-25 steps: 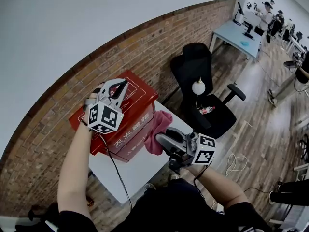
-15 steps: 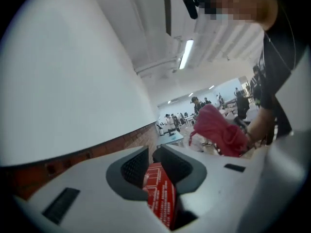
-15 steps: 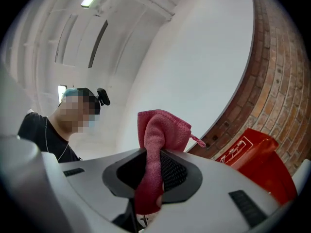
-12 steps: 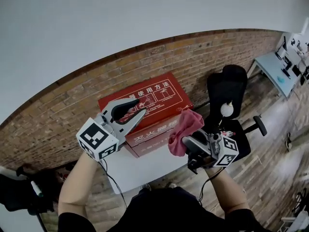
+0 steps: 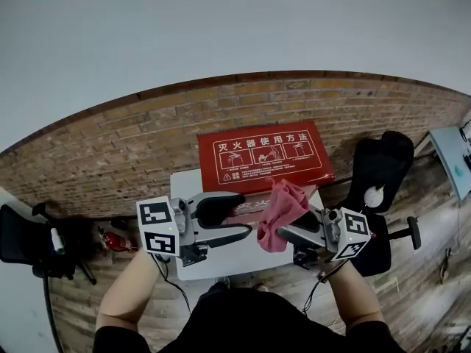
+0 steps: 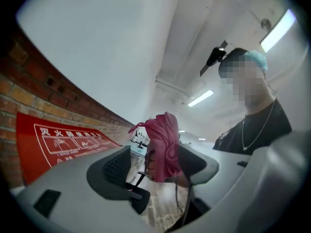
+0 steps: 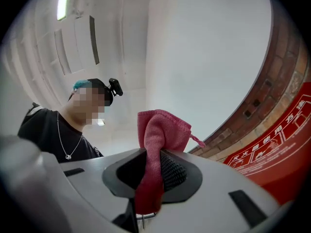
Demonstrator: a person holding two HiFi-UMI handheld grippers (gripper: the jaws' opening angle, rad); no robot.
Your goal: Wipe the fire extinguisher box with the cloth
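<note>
**Cloth raised, box waiting**

My right gripper (image 5: 282, 232) pinches the pink cloth (image 5: 284, 206) and holds it up in front of the red fire extinguisher box (image 5: 265, 157), apart from it. My left gripper (image 5: 246, 214) faces it with jaws spread wide, having just been opening. The cloth hangs at their tips, unpressed. The box lies on the white table (image 5: 182, 186) against the brick wall (image 5: 110, 149), with bare tabletop along the near edge. A black chair (image 5: 383, 169) crowds the right. The lid reads "灭火器使用方法" in white above three diagrams.
</note>
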